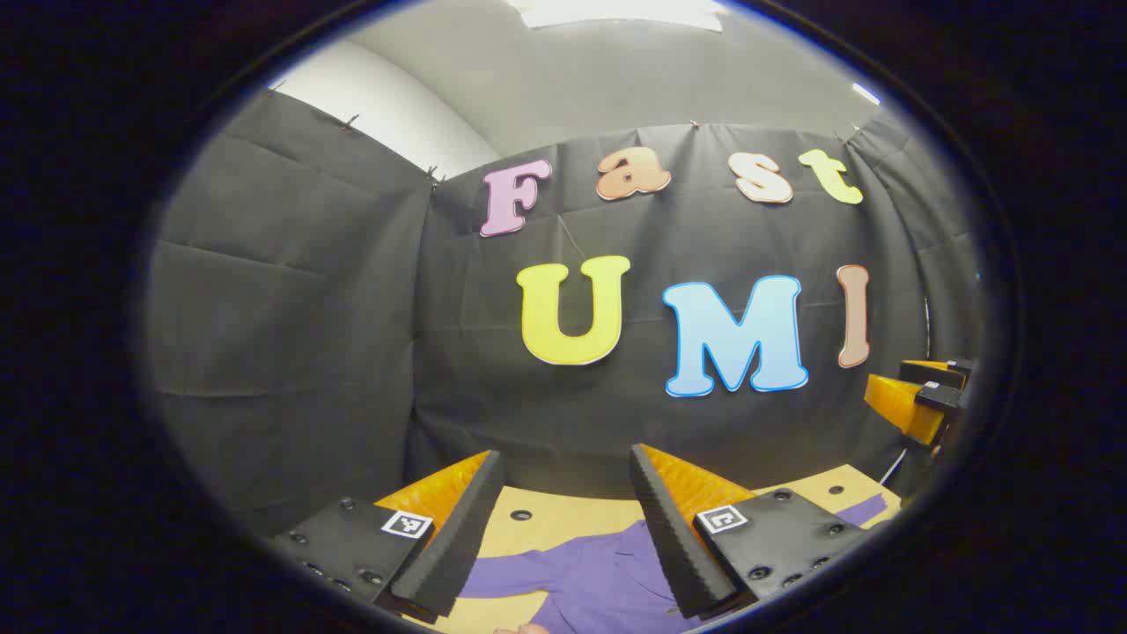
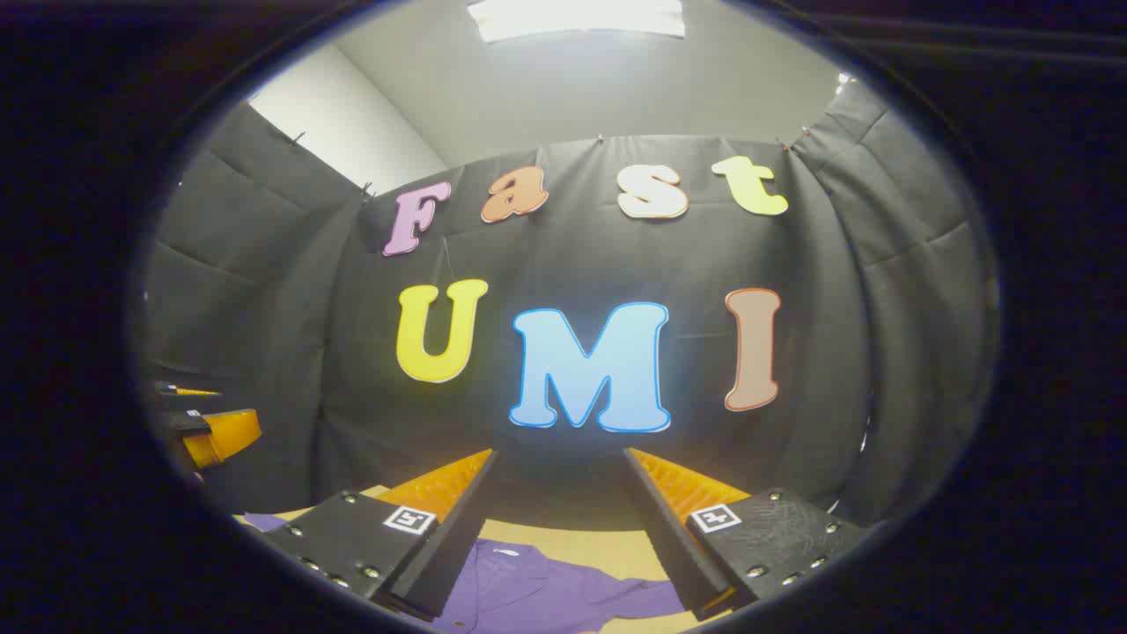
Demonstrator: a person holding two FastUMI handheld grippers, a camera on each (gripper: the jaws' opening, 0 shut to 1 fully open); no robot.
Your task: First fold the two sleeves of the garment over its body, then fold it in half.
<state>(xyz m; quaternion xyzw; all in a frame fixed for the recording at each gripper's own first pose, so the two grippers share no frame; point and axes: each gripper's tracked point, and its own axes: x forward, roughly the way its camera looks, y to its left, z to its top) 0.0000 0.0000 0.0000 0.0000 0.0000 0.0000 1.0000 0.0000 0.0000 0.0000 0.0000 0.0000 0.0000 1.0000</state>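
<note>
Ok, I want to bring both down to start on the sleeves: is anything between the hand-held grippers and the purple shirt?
Nothing visible. The purple shirt lies on the tan table beyond the open left hand-held gripper, and the right hand-held gripper, also open, looks down on it unblocked.

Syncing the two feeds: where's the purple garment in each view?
Left gripper view: purple garment at bottom centre, between the left claw fingers, a sleeve reaching bottom right.
Right gripper view: garment at bottom centre, between the right claw fingers.
Shared landmark: the tan table under it.
</note>
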